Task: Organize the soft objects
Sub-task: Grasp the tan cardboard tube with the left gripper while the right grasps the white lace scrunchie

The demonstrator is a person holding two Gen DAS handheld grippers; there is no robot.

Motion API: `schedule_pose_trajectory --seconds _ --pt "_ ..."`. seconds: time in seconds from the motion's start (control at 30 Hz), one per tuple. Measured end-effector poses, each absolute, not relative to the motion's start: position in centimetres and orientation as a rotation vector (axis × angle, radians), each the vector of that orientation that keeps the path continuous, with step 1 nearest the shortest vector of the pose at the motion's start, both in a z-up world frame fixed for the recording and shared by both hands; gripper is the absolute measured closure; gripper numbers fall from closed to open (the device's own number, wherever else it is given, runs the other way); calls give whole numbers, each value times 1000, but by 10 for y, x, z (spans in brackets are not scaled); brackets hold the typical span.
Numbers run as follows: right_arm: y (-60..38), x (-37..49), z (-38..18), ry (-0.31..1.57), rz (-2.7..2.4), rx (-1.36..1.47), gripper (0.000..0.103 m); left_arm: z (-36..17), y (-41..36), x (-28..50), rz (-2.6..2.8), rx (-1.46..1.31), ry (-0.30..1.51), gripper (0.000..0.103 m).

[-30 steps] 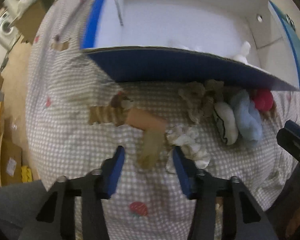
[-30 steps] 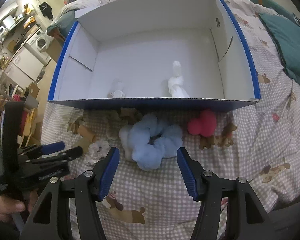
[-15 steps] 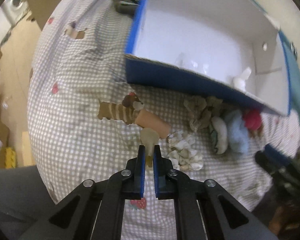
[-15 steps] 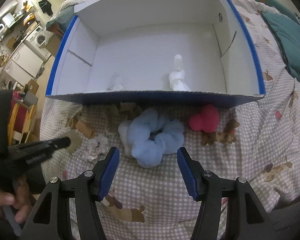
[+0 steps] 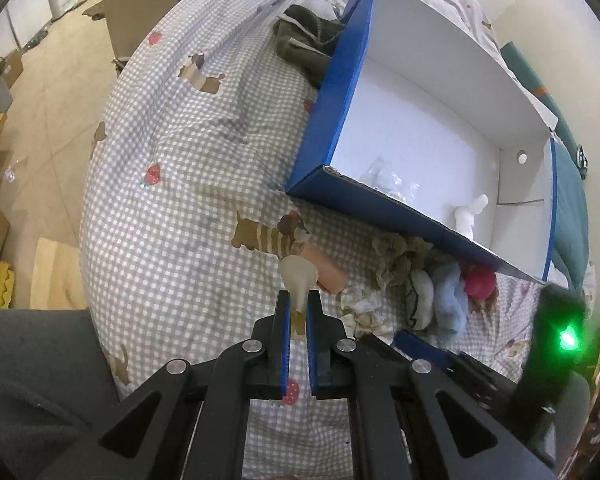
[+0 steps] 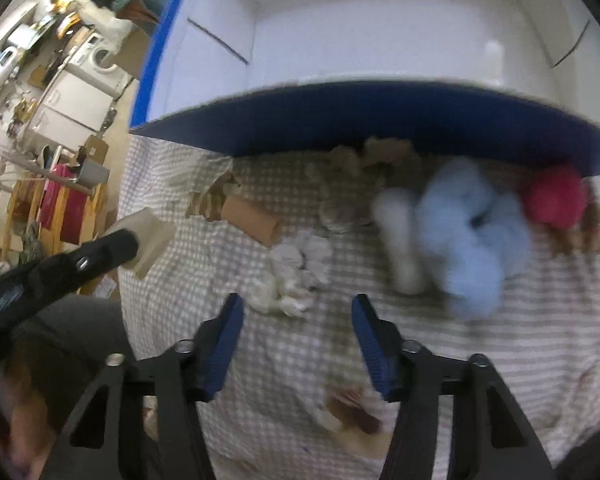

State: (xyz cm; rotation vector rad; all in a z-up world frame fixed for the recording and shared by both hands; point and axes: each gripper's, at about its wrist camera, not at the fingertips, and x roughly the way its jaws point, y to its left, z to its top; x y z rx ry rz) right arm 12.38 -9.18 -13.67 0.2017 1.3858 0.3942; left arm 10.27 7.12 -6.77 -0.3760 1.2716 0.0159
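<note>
The left gripper [image 5: 298,300] has its fingers clenched on a beige sponge [image 5: 297,276], held at frame centre above the checked bed [image 5: 172,216]. The right gripper [image 6: 296,308] stands released before the white scrunchie [image 6: 292,276], below the blue box [image 6: 380,120].

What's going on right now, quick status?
Left gripper shut on beige soft piece, lifted. Right gripper open, near white scrunchie. Blue box open, its near wall in the way.

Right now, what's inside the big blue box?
Inside the blue box I can see a white knotted thing and a crinkly clear thing on the white floor. The near wall covers the strip just behind it.
</note>
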Motion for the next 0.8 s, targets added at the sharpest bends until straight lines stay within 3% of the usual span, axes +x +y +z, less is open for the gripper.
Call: schedule_pose_trajectory --seconds 0.17,0.23,0.4,0.8 --pt "-71 136 -155 1411 325 165 56 -68 69 102 20 -364 1281 96" --pt "-66 139 -159 1418 313 151 68 -68 69 102 20 -366 1280 96" --pt "-62 139 -159 1408 327 128 82 -67 69 103 25 -369 1278 96" --pt "-98 121 -111 1323 389 150 84 -68 71 103 63 -362 1260 96"
